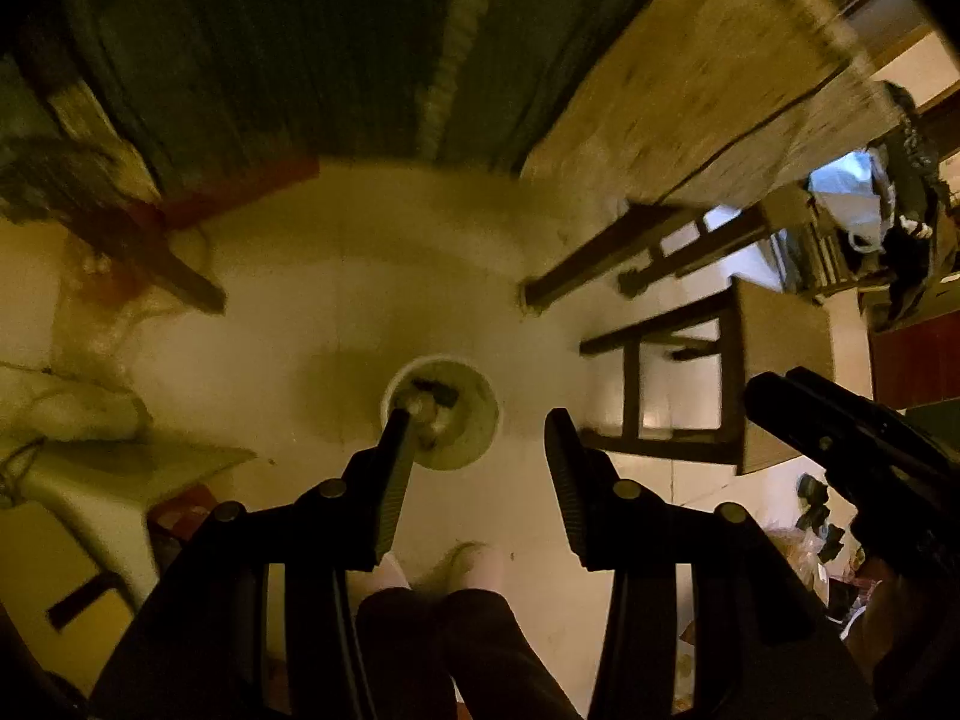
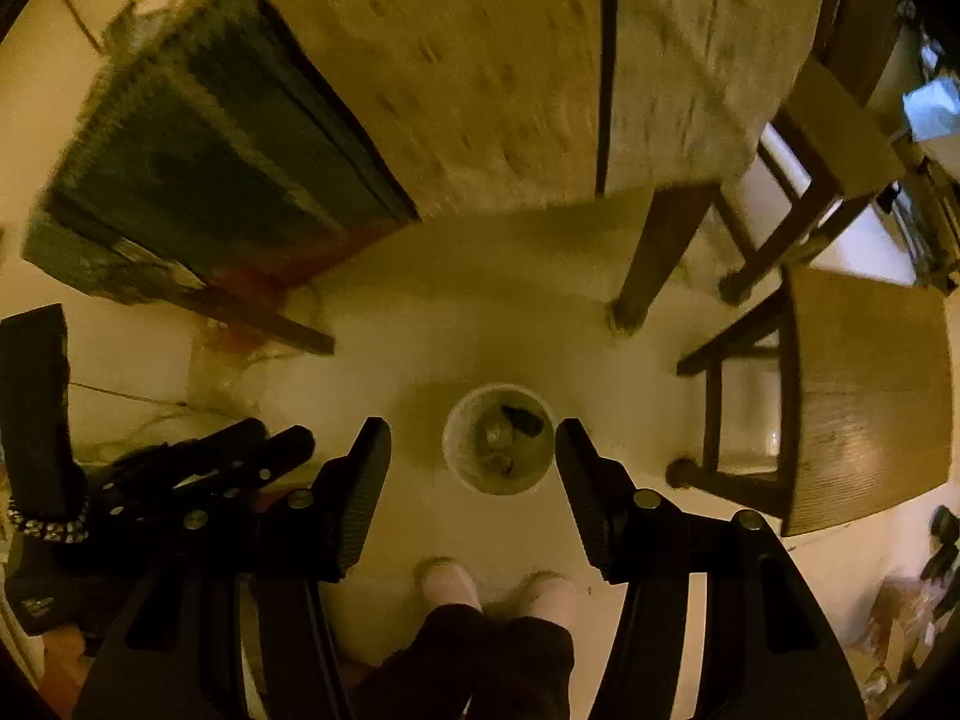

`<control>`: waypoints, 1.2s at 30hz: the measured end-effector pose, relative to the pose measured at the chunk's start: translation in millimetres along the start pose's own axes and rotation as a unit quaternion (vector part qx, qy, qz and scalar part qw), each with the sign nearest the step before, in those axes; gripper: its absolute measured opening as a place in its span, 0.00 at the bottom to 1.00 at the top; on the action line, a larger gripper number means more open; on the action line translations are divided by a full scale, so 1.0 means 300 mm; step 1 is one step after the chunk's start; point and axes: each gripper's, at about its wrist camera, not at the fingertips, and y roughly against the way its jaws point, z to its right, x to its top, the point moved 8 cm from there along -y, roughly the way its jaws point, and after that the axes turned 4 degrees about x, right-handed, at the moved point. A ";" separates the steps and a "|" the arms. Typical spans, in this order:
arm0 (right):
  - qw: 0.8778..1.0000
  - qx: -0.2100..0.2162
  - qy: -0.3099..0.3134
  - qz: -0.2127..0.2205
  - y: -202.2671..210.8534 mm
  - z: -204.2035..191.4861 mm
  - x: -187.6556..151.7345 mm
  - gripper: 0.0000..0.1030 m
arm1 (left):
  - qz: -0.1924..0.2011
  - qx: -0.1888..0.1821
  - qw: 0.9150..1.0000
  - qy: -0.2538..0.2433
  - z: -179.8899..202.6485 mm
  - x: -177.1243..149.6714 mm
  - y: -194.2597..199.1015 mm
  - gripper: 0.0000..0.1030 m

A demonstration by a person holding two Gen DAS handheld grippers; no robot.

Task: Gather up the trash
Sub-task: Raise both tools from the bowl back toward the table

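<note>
- Both grippers are pointing steeply down at a pale floor, and the pictures are a little blurred.
- The left gripper is holding its fingers apart, with nothing pressed between them.
- The right gripper is also keeping its fingers apart, and only the floor is showing in the gap.
- A round white bin is standing on the floor below the fingers. In the right wrist view it is lying between the two fingertips, closer to the right one. In the left wrist view the bin is sitting just past the left fingertip, which is partly covering its rim.
- Some trash is lying inside the bin: dark and pale pieces, too small to tell what they are.
- A wooden bench with a dark leg is standing beyond the fingers, well past the bin.
- A wooden chair is standing to the right of the right fingers.
- The feet of the person, in pale footwear, are standing on the floor on the near side of the fingers, and dark trouser legs are showing under them.
- In the left wrist view the right gripper is showing as a dark shape on the right.
</note>
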 end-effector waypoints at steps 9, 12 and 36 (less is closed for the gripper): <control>0.997 0.001 0.032 0.074 0.385 -0.176 0.125 0.52 | 0.092 -0.003 0.995 -0.032 0.063 0.106 0.465 0.43; 0.994 0.001 0.044 0.101 0.505 -0.233 0.163 0.52 | 0.123 -0.005 0.991 -0.043 0.083 0.140 0.613 0.43; 0.934 -0.047 0.113 0.337 1.249 -0.587 0.251 0.72 | 0.373 -0.020 0.923 -0.094 0.077 0.218 1.506 0.63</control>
